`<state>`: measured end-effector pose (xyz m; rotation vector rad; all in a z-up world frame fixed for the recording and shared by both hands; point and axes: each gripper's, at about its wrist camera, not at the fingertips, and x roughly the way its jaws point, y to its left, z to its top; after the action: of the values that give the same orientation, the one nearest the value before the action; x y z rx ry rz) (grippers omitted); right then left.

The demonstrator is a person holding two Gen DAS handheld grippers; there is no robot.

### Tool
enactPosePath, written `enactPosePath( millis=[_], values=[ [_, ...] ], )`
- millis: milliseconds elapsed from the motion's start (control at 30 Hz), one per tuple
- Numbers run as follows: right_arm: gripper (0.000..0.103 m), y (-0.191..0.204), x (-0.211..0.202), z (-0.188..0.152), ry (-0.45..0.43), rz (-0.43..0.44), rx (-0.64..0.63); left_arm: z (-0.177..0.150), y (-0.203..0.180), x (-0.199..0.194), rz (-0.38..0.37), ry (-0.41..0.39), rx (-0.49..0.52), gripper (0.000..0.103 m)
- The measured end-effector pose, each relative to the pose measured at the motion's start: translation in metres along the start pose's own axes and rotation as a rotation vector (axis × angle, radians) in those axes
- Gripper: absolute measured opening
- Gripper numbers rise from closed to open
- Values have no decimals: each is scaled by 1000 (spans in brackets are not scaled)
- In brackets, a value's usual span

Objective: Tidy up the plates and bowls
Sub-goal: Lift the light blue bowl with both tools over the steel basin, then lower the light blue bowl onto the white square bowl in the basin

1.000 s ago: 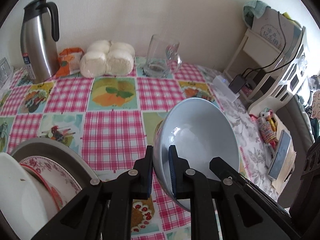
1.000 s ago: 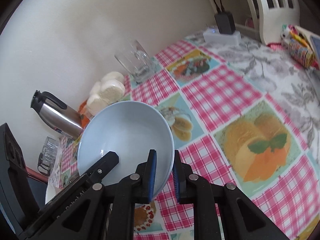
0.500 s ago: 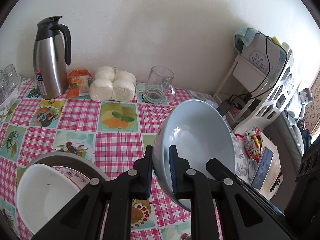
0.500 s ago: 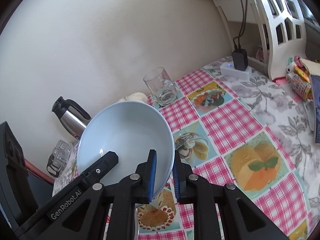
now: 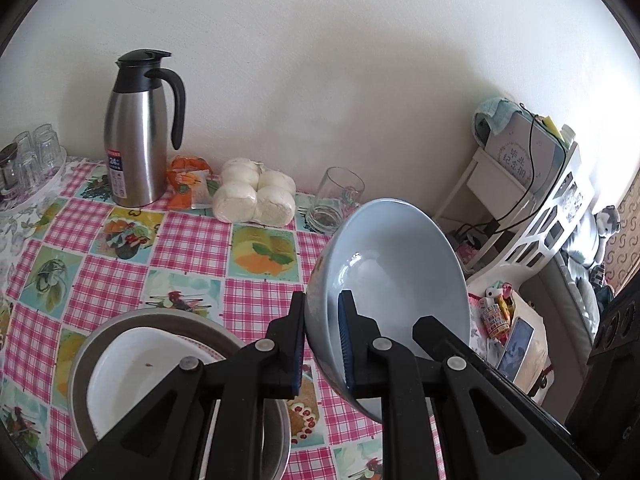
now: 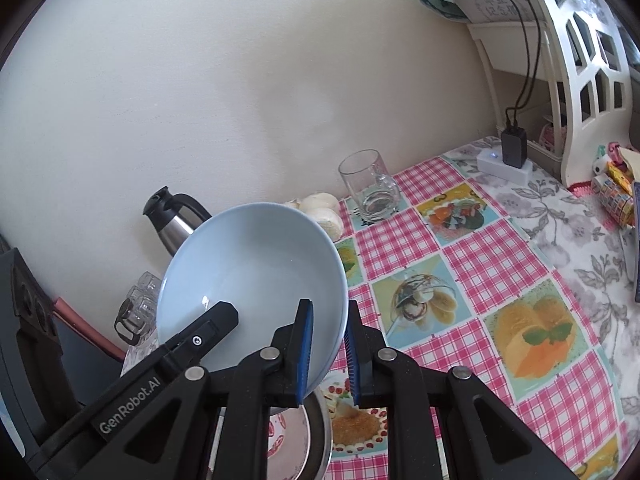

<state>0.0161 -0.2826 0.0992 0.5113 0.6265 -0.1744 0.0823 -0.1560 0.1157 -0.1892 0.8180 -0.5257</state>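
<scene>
Both tongs grip one pale blue bowl (image 5: 394, 280) by opposite sides of its rim. The left tongs (image 5: 322, 344) are clamped narrow on the rim, one blue pad inside the bowl and one outside. The right tongs (image 6: 326, 354) grip the far side of the rim in the same way. Both tools point downward at a slant. The bowl is held tilted in the air, clear of the tabletop (image 5: 192, 240), with its opening turned toward the cameras.

Below the left tongs, a grey metal basin (image 5: 80, 364) stands on the tabletop. It contains a white bowl (image 5: 132, 376) resting on a red-patterned plate (image 5: 208, 350).

The tabletop carries a pink checked cloth with food pictures. Along the wall stand a steel jug with a black handle (image 5: 138, 136), an orange packet (image 5: 188, 184), a bag of white buns (image 5: 256, 198) and a glass mug (image 5: 336, 200). Small glasses on a tray (image 5: 28, 160) stand at the left end. A white shelf unit (image 5: 540, 216) with cables stands beyond the right end of the tabletop.
</scene>
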Motion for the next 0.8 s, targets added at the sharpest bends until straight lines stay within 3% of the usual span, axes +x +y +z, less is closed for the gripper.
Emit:
enactPosePath(
  millis=[800],
  values=[
    [17, 109, 17, -23, 75, 92, -155, 2, 111, -58, 22, -65, -233, 17]
  ],
)
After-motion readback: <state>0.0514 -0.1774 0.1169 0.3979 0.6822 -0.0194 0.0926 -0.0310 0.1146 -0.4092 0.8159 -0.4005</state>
